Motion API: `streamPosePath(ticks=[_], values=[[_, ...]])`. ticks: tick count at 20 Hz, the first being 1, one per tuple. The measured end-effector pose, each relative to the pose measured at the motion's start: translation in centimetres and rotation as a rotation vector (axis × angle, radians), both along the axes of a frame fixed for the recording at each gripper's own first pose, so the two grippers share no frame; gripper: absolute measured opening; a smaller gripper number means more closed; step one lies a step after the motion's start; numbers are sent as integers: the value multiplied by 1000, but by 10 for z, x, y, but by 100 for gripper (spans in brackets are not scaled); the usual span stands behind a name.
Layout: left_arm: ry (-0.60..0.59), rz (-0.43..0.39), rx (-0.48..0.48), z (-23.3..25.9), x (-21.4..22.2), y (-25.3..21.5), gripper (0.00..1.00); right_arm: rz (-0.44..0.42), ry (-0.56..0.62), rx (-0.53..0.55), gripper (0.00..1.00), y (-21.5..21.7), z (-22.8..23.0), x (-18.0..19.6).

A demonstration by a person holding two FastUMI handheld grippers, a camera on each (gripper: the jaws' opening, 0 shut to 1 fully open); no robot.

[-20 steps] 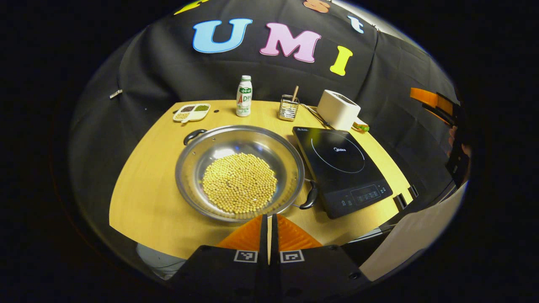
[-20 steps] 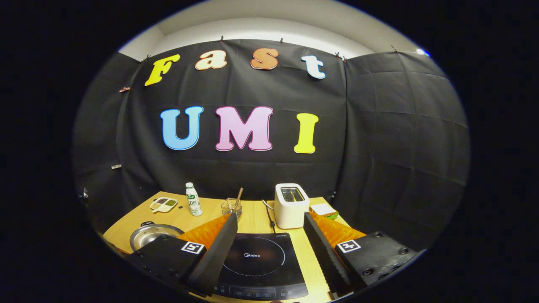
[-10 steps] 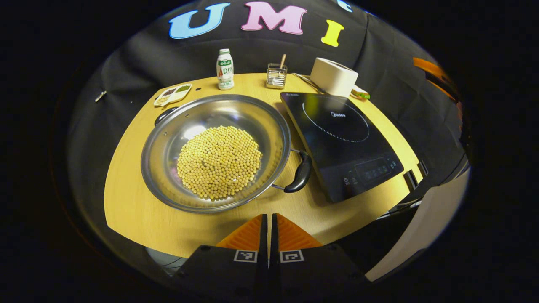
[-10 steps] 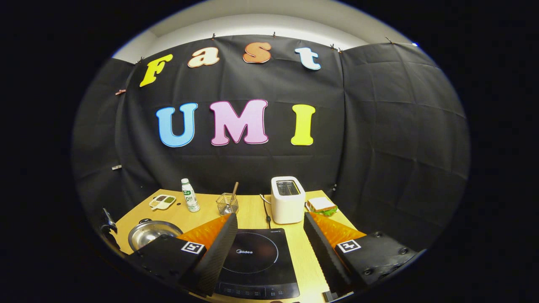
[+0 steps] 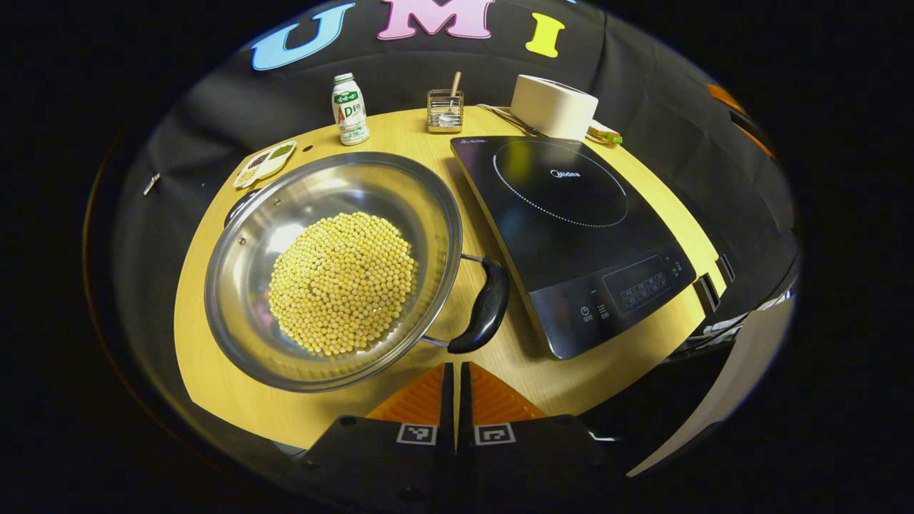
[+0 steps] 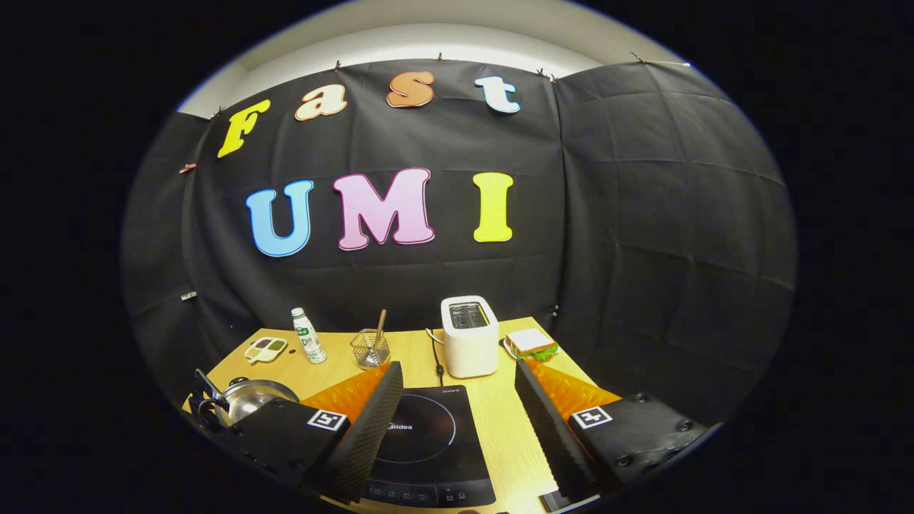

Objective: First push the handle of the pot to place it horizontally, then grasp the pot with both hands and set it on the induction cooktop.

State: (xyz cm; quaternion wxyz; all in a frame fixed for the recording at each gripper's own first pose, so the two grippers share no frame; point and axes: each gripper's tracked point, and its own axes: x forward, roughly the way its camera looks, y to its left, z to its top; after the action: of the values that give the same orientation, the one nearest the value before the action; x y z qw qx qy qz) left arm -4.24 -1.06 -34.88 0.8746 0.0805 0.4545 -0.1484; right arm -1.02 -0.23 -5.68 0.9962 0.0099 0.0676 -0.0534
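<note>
In the left gripper view, the left gripper (image 5: pixel 455 378) sits at the bottom centre, its fingers closed together with nothing between them, just below the pot's near handle (image 5: pixel 483 305). The pot (image 5: pixel 243 314), a wide steel pan holding yellow beans (image 5: pixel 341 282), rests on the wooden surface (image 5: pixel 214 385) in the left half of the frame. The induction cooktop (image 5: pixel 571 235) lies just beside it to the right. In the right gripper view, the right gripper (image 6: pixel 457 421) hangs at the bottom centre with its fingers spread wide apart above the cooktop. A toaster (image 6: pixel 469 335), a bottle (image 6: pixel 307 335) and a sandwich (image 6: pixel 532 344) stand along the surface's far edge.
</note>
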Motion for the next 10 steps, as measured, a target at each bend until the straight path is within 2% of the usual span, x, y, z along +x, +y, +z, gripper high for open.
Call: streamPosePath(ticks=[10], values=[[19,-38,11,-1,23,-18,5,-37,10,7,97,-17,-4,-2]])
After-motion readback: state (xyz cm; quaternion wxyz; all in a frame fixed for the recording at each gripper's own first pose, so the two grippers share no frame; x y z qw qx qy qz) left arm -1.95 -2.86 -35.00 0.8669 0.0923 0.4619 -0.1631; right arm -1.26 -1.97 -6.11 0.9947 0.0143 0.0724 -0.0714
